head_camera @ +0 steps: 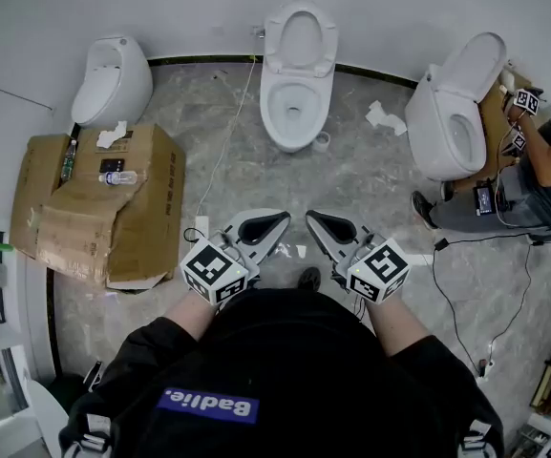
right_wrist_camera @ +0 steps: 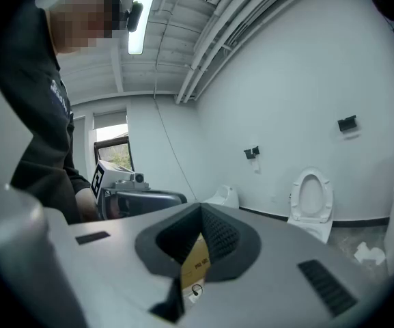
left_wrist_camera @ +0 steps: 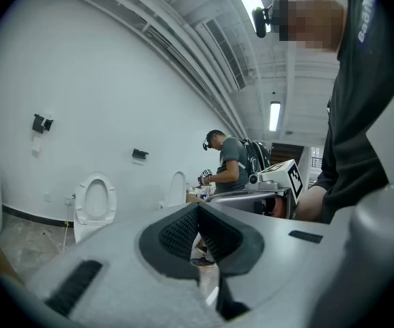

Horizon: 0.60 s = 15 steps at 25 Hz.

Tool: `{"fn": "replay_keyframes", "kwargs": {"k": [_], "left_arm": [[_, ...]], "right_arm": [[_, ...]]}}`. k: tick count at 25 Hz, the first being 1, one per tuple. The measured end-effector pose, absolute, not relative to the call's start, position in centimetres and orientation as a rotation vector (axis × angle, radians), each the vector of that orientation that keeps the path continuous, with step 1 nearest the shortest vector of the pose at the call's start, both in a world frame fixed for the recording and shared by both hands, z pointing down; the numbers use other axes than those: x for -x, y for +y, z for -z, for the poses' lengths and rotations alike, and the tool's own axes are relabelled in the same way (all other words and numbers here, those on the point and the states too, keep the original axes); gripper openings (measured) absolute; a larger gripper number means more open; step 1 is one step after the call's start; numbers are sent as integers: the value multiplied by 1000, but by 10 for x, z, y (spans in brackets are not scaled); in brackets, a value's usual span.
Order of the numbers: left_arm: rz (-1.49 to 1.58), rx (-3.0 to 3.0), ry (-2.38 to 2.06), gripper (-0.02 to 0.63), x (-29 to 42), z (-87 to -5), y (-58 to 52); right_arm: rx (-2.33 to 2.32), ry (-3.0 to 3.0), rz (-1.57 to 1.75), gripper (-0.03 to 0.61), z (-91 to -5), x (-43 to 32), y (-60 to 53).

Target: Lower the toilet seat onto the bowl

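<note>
Seat (head_camera: 328,44) stands raised on toilet (head_camera: 290,120); left claw (head_camera: 284,217) and right claw (head_camera: 309,216) closed, empty

The grey marbled floor (head_camera: 370,189) bears a toilet (head_camera: 297,93) straight ahead of the left gripper (head_camera: 283,220) and right gripper (head_camera: 311,218). A cardboard box (head_camera: 98,208) lies off to the left gripper's left. Crumpled paper (head_camera: 385,117) and a second toilet (head_camera: 452,122) sit ahead of the right gripper, to its right.

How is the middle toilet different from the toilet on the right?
The middle toilet stands square against the wall; the right toilet sits turned at an angle. A person sits beside the right toilet, nobody beside the middle toilet. Both are white and stand open.
</note>
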<state>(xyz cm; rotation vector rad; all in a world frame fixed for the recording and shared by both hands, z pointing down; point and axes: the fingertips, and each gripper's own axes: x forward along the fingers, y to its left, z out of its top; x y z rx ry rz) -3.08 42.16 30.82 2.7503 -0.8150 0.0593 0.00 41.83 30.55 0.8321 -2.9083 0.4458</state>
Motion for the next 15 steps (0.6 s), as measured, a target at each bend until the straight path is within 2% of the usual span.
{"fn": "replay_keyframes", "kwargs": {"k": [15], "left_arm": [[-81, -2741, -846, 15, 6, -307, 410]], "right_arm": [[-857, -2946, -448, 28, -301, -30, 405]]}}
